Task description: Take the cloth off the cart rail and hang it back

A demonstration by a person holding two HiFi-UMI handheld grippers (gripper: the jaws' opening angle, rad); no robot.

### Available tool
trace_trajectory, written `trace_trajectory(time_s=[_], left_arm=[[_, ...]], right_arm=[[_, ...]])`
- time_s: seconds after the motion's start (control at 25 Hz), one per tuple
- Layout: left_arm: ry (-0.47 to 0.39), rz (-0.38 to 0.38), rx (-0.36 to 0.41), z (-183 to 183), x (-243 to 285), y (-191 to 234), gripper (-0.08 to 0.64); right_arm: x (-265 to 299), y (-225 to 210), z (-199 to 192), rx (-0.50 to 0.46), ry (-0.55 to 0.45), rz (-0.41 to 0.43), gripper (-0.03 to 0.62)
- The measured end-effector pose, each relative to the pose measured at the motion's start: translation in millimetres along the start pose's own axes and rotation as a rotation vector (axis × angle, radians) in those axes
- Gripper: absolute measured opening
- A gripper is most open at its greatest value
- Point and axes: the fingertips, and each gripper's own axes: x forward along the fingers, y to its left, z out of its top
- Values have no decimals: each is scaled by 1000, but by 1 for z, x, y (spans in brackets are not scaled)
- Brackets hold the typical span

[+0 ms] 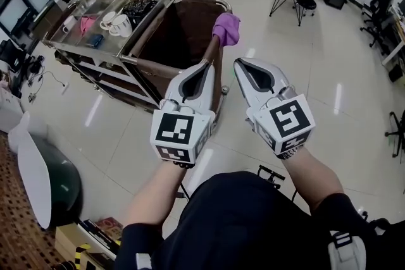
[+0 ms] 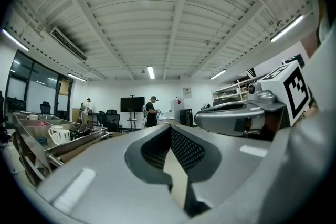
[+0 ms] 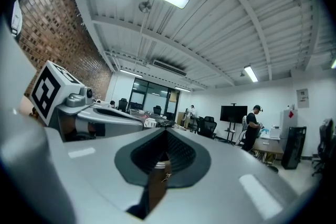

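Each gripper view shows its own jaws pressed together with nothing between them: grey left gripper (image 1: 204,66), grey right gripper (image 1: 243,65). Only the head view shows the crumpled purple cloth (image 1: 226,28), draped on the steel cart rail (image 1: 218,3) just beyond them.

Holds the grey-and-white two-jaw left claw (image 1: 205,64) and the matching right claw (image 1: 239,63) out ahead of the chest, side by side and near each other, tips pointing forward and away from the body. Has both pairs of jaws pressed together, with nothing between them in either claw's own view. Carries a white cube with black square markers at the back of each claw, left cube (image 1: 174,129) and right cube (image 1: 290,120). Reaches with a bare left forearm (image 1: 149,199) and bare right forearm (image 1: 313,177), elbows bent.
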Motion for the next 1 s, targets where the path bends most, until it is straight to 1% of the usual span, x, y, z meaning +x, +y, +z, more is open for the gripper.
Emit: trace_trajectory(time_s=[0.16,0.28,0.64,0.76,1.0], left_arm=[[6,23,11,-6,11,-19,3],[13,37,14,-8,17,-30,3],[29,57,30,-16,30,-48,3],[48,68,21,-11,28,-51,3],[18,60,45,-9,24,-57,3]], right_arm=[[-13,-6,-5,-12,-27,38,0],[-19,-12,-9,-8,-28,57,0],[-32,-27,-20,18,-31,74,0],[-34,-27,-17,19,-34,74,0],[-41,-23,-16,22,-32,74,0]])
